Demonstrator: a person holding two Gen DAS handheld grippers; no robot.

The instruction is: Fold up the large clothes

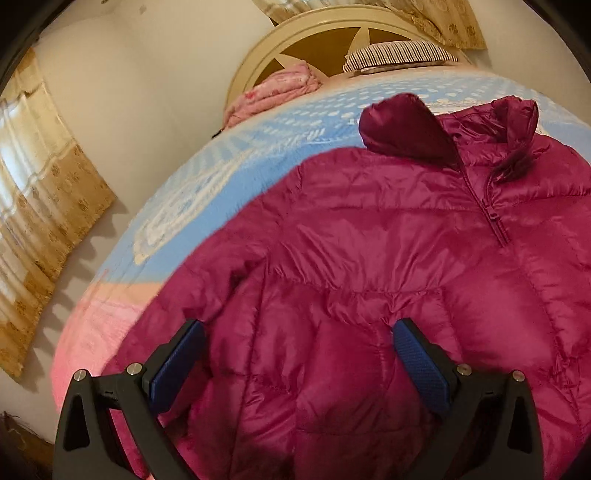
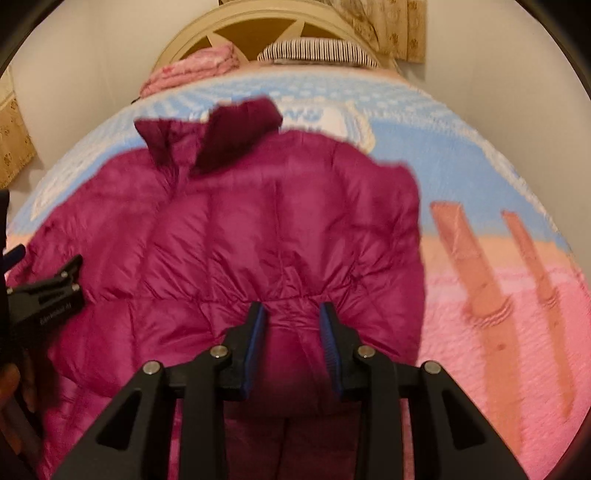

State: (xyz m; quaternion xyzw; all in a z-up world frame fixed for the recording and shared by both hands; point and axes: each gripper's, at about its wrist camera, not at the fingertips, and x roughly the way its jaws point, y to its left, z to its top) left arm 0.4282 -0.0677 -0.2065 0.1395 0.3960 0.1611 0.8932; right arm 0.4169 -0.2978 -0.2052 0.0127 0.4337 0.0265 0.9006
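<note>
A shiny magenta puffer jacket (image 1: 369,229) lies front up on the bed, its collar (image 1: 517,110) and zip toward the headboard. One part (image 1: 402,125) is folded over near the collar. My left gripper (image 1: 299,325) hovers open over the lower left of the jacket, with nothing between its pads. In the right wrist view the jacket (image 2: 229,229) fills the middle. My right gripper (image 2: 291,306) is partly open low over it, and a gathered ridge of the fabric lies between its blue pads (image 2: 255,332). The left gripper (image 2: 44,260) shows at the left edge.
The bed cover (image 2: 461,177) is blue and white at the far end and pink near me. A folded pink blanket (image 2: 192,70) and a striped pillow (image 2: 314,50) lie by the round headboard (image 2: 258,22). Curtains (image 1: 40,206) hang on the left wall.
</note>
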